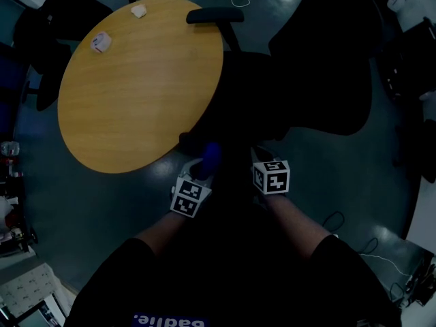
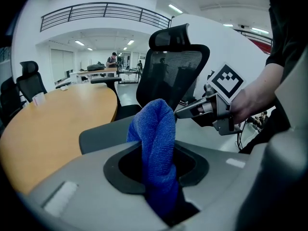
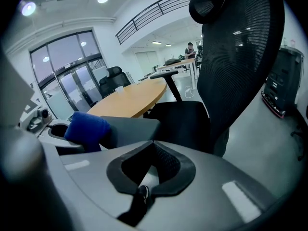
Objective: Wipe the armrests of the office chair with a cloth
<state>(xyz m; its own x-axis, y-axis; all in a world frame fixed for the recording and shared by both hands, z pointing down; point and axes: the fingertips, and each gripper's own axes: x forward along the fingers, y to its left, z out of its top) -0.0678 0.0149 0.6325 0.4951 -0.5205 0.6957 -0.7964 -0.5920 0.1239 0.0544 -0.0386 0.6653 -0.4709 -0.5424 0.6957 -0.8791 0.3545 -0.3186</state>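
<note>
My left claw (image 2: pixel 156 154) is clamped on a blue cloth (image 2: pixel 155 121). The cloth bunches up past the jaws, making a pad to rub with. My right claw (image 3: pixel 152 153) is closed on nothing and held alongside, probably to stay clear of the wiping. Just beyond both lies the grey near armrest (image 3: pixel 134 128) of the black office chair (image 3: pixel 240 61). The cloth sits at its end, though I cannot tell if it touches. Farther off is a round wooden counter (image 1: pixel 136 80).

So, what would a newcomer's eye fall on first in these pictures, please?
The bright blue cloth stands out first, clamped in the left gripper at bottom centre. Then the round wooden table at upper left and the black office chair to its right.
</note>
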